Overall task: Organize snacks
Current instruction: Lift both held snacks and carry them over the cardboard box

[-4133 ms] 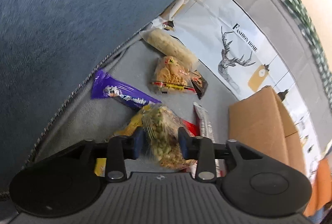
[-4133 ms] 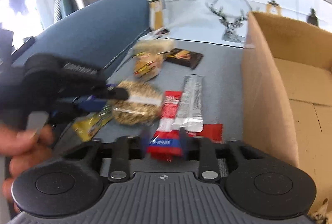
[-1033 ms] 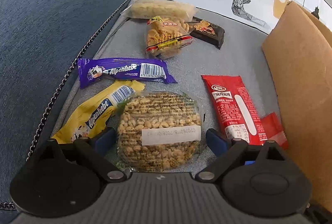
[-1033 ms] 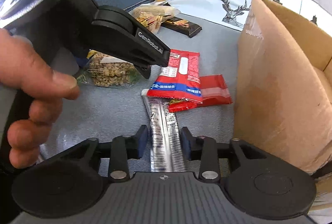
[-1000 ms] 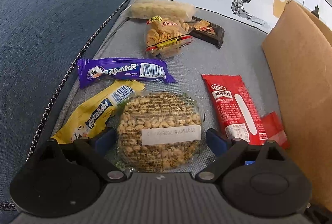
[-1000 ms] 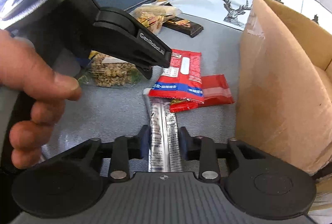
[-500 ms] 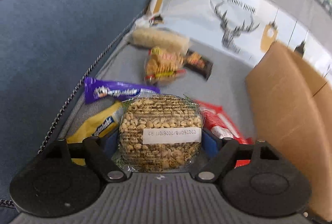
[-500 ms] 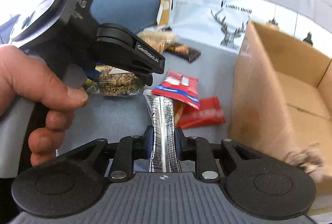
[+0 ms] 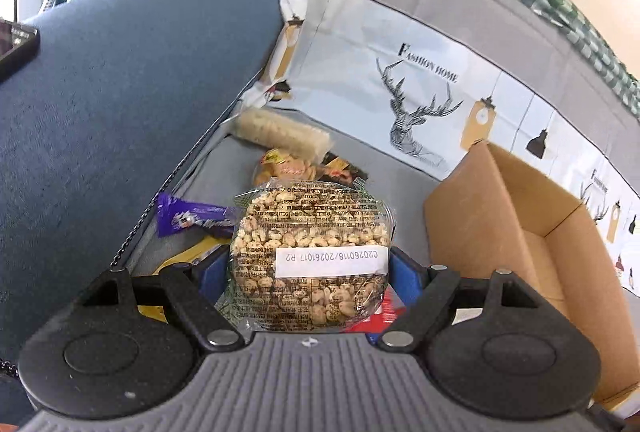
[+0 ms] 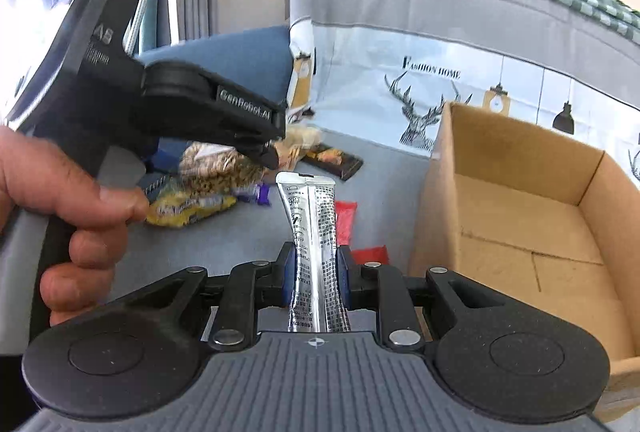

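**Both grippers loaded, lifted off the seat**

Left gripper point(image 9: 310, 264) clamped on the round puffed-grain pack point(image 9: 310, 256), held flat face to camera, white label reading "C20260118/20261017 R2" upside down. Right gripper point(image 10: 312, 278) clamped on the silver stick sachet point(image 10: 314, 236), long axis pointing away from camera, far end up. Cardboard box point(image 10: 516, 200) sits right, open top. Purple candy bar point(image 9: 192, 218) and yellow pack point(image 10: 188, 210) lie on the grey seat at left. Backrest cover point(image 9: 428, 64) reads "FASHION HOME".
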Demonstrator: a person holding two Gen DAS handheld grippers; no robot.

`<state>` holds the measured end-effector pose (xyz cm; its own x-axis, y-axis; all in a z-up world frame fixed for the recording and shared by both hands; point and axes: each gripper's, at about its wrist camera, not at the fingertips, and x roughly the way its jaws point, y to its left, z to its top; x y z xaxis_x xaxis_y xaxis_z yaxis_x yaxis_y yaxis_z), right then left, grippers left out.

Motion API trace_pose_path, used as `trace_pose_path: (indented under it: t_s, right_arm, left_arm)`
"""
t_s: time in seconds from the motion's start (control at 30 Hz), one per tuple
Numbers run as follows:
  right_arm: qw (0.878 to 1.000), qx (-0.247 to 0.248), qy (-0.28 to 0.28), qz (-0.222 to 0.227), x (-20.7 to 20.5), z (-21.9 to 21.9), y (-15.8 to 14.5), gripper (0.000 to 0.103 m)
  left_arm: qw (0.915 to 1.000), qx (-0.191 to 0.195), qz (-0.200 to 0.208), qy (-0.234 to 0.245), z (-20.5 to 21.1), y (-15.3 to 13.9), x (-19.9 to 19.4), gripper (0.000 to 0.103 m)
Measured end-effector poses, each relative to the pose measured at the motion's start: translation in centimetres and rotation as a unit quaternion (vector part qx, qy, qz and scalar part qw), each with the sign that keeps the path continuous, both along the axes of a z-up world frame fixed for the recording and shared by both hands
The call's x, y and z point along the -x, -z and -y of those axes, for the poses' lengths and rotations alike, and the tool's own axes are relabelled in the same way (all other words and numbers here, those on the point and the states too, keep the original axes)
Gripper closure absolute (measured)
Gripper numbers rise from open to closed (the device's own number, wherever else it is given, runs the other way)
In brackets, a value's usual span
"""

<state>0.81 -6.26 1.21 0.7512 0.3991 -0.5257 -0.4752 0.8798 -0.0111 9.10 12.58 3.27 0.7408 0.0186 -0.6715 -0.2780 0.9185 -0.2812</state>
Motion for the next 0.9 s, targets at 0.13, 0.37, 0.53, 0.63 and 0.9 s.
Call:
trace_pose_path:
  t_s: [0.13,0.37,0.53,0.63,0.9]
  right_arm:
    - [0.999,-0.025,0.008,0.02,-0.6,1.7,-2.8,0.08]
    - [0.996,-0.043,0.039,0.075,-3.8,8.2,-8.6,0.08]
    - [0.987,-0.061,0.126,0.083,-6.8,15.1,-8.6,0.08]
    - [0.98,-0.087,0.174,0.048,-8.0,18.5,-7.5,0.08]
    - [0.97,-0.105,0.217,0.04,-8.4,23.2,-6.6,0.08]
  left_arm:
    - [0.9999,-0.001,0.014,0.008,1.1,-1.2,0.3,0.018]
    - [0.9985,-0.008,0.044,0.032,4.1,-2.7,0.3,0.018]
    - [0.9954,-0.01,0.068,0.066,7.2,-3.1,-0.5,0.018]
    - [0.9923,-0.013,0.086,0.088,9.2,-3.4,-0.9,0.018]
    - [0.9776,-0.005,0.138,0.159,14.6,-3.7,-1.4,0.018]
